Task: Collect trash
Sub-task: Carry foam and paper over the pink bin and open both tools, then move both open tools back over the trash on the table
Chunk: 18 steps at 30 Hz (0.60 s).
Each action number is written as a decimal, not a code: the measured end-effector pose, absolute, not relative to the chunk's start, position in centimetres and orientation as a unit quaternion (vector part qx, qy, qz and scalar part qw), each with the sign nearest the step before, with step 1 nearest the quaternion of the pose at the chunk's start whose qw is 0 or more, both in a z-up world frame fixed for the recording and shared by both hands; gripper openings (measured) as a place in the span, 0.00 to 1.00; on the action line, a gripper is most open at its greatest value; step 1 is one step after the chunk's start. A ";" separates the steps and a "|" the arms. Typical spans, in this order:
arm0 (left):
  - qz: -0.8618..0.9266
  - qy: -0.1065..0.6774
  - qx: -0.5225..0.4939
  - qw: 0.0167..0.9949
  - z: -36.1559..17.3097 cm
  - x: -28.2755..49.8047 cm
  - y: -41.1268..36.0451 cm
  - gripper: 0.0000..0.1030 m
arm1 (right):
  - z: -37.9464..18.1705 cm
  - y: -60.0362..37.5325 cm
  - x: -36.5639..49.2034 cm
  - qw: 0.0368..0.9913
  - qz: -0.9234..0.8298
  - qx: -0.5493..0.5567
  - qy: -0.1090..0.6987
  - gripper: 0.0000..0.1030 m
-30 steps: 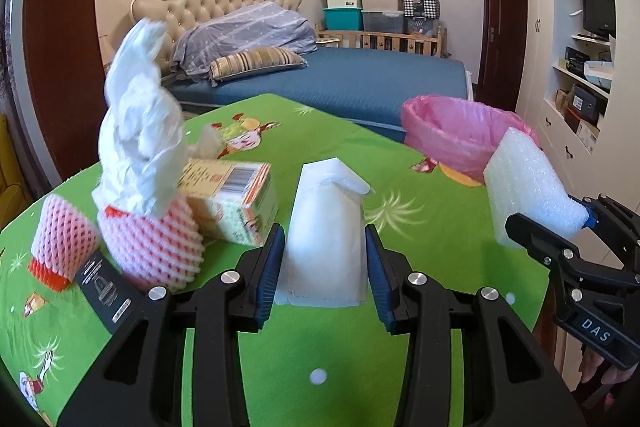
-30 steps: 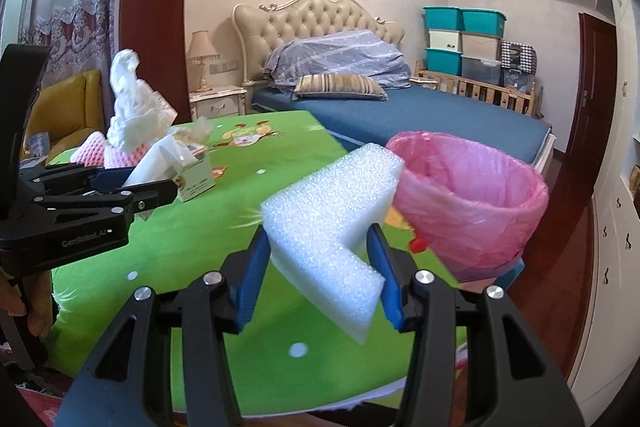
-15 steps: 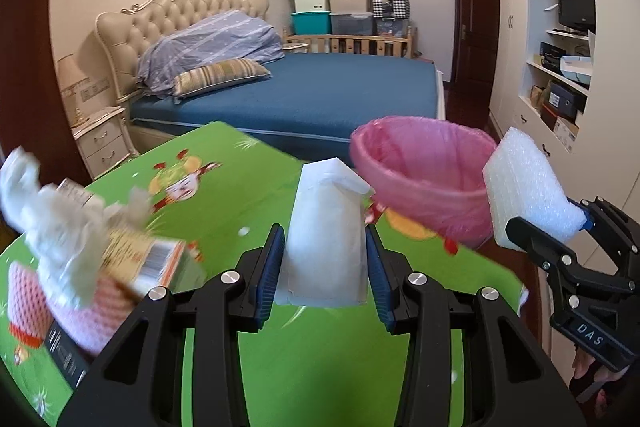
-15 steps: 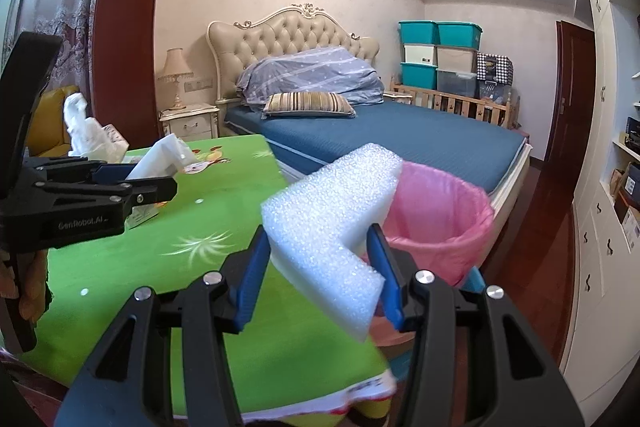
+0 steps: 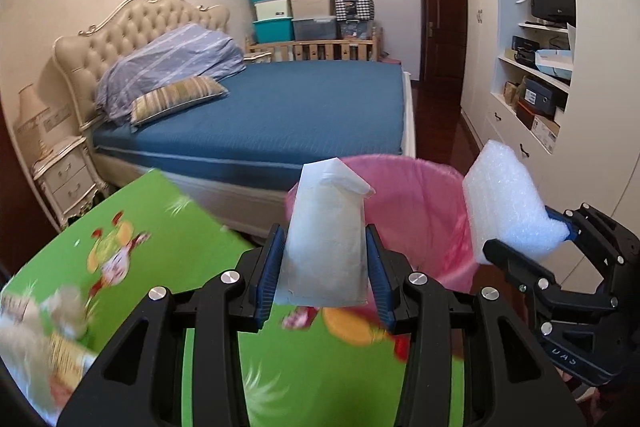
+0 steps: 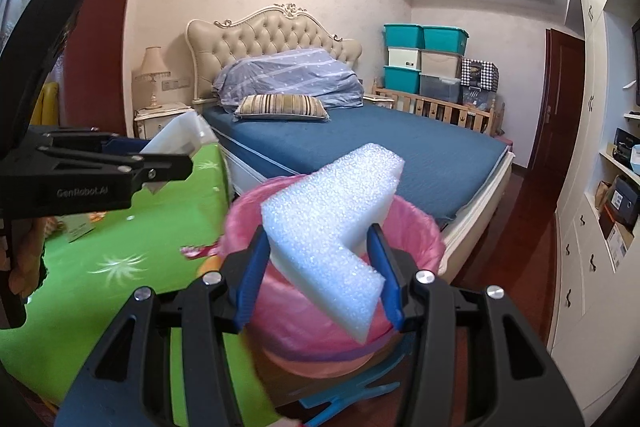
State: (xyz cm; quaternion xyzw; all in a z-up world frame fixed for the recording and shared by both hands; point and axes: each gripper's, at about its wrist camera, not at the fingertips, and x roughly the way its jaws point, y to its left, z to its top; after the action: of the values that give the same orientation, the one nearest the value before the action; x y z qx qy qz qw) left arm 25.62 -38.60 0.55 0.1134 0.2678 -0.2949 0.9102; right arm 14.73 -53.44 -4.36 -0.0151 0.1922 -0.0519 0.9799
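Note:
My left gripper is shut on a white paper pouch, held above the green table's right edge, just short of the bin. My right gripper is shut on an L-shaped piece of white foam, held over the bin lined with a pink bag. In the left wrist view the bin stands beyond the table edge, with the right gripper and its foam at its right side. The left gripper shows at left in the right wrist view.
Blurred trash, a carton and white tissue, lies on the table at the lower left. A blue bed stands behind the bin. White cabinets and shelves line the right wall. A nightstand stands at left.
Both grippers have swung right from the table toward the pink bin, each still holding its piece. The bin is now closer, and the foam is over it.

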 end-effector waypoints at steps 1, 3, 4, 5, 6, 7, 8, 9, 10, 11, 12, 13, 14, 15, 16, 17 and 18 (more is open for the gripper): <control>-0.298 0.269 0.112 0.909 0.7 26.3 -39.3 0.40 | -4.3 -53.9 15.1 0.980 -0.053 -0.012 0.194 0.47; -0.307 0.274 0.104 0.905 0.8 27.3 -40.3 0.40 | -4.4 -55.0 15.9 0.980 -0.055 -0.007 0.193 0.47; -0.311 0.276 0.102 0.904 0.9 27.8 -40.9 0.40 | -4.4 -55.3 16.1 0.980 -0.056 -0.006 0.193 0.48; -0.312 0.275 0.104 0.903 1.0 28.2 -41.5 0.40 | -4.4 -55.6 16.5 0.979 -0.058 -0.006 0.194 0.48; -0.313 0.274 0.106 0.903 1.1 28.5 -41.9 0.40 | -4.4 -55.9 16.9 0.979 -0.059 -0.006 0.195 0.48; -0.314 0.273 0.107 0.903 1.3 28.8 -42.3 0.40 | -4.5 -56.2 17.1 0.979 -0.060 -0.007 0.194 0.48; -0.314 0.273 0.107 0.903 1.4 29.1 -42.6 0.40 | -4.5 -56.3 17.4 0.979 -0.060 -0.008 0.195 0.48; -0.313 0.273 0.106 0.903 1.5 29.4 -42.9 0.40 | -4.6 -56.5 17.6 0.979 -0.061 -0.009 0.197 0.48; -0.313 0.274 0.105 0.903 1.5 29.7 -43.0 0.40 | -4.8 -56.5 17.8 0.978 -0.062 -0.010 0.198 0.48; -0.313 0.275 0.104 0.903 1.6 29.9 -43.3 0.40 | -4.8 -56.6 18.1 0.978 -0.062 -0.011 0.199 0.48; -0.312 0.276 0.103 0.903 1.5 30.1 -43.5 0.40 | -4.9 -56.7 18.4 0.978 -0.061 -0.012 0.199 0.48; -0.313 0.278 0.104 0.902 1.5 30.4 -43.8 0.40 | -4.9 -56.8 18.7 0.978 -0.061 -0.013 0.199 0.48; -0.314 0.280 0.105 0.901 1.3 30.7 -44.2 0.40 | -5.0 -56.7 18.9 0.978 -0.060 -0.015 0.198 0.48; -0.314 0.281 0.107 0.900 1.3 30.9 -44.4 0.40 | -5.2 -56.7 19.1 0.978 -0.057 -0.017 0.198 0.52; -0.312 0.283 0.109 0.900 1.1 31.2 -44.6 0.42 | -5.4 -56.8 19.4 0.978 -0.051 -0.019 0.199 0.68; -0.309 0.285 0.110 0.901 1.0 31.3 -44.8 0.50 | -5.6 -56.9 19.4 0.978 -0.050 -0.022 0.199 0.76; -0.305 0.287 0.109 0.902 1.0 31.6 -45.0 0.57 | -5.7 -57.0 19.4 0.978 -0.052 -0.024 0.199 0.82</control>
State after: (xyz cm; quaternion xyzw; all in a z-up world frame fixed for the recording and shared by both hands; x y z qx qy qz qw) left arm 31.60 -44.95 0.97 0.1090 0.2866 -0.3045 0.9018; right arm 19.41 -56.96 -5.73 -0.0245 0.1988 -0.0523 0.9783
